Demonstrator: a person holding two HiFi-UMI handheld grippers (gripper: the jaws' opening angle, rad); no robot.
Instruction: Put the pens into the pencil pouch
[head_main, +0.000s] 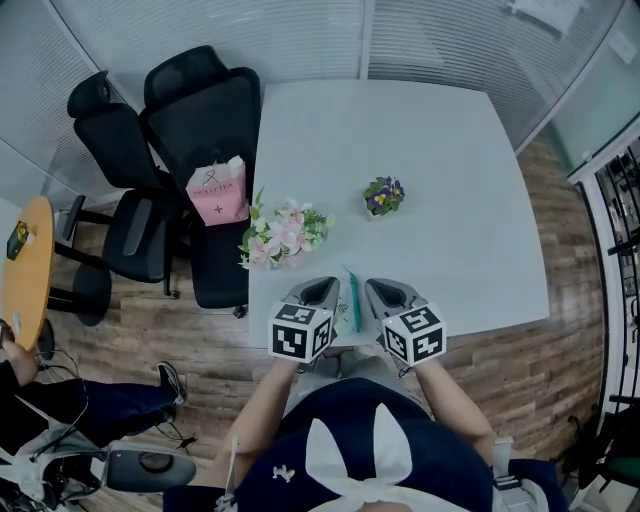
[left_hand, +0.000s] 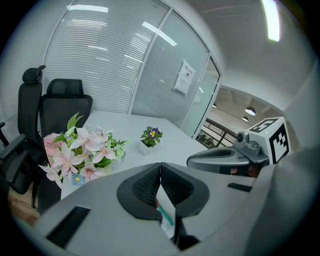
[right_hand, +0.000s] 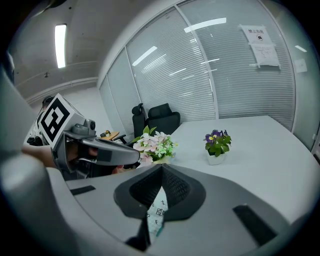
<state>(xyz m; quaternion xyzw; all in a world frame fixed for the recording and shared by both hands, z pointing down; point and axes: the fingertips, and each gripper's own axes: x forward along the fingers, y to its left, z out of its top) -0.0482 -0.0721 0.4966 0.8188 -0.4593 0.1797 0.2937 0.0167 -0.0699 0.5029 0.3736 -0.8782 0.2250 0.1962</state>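
Observation:
On the white table (head_main: 450, 200), near its front edge, a slim teal and white item (head_main: 352, 300) lies between my two grippers; it looks like the pencil pouch. Its white patterned cloth with a teal edge (right_hand: 157, 216) shows under the right jaws. It also appears as a teal and white strip (left_hand: 166, 217) under the left jaws. My left gripper (head_main: 322, 290) (left_hand: 160, 165) is shut, pads meeting, just left of the pouch. Just right of the pouch, the right gripper (head_main: 384, 290) (right_hand: 161, 168) is shut too. I cannot make out any separate pen.
A bouquet of pink and white flowers (head_main: 285, 236) stands at the table's left edge. A small pot of purple flowers (head_main: 384, 196) sits mid-table. Black office chairs (head_main: 190, 120) with a pink bag (head_main: 218, 192) stand to the left, beside a round wooden table (head_main: 25, 270). Glass walls enclose the room.

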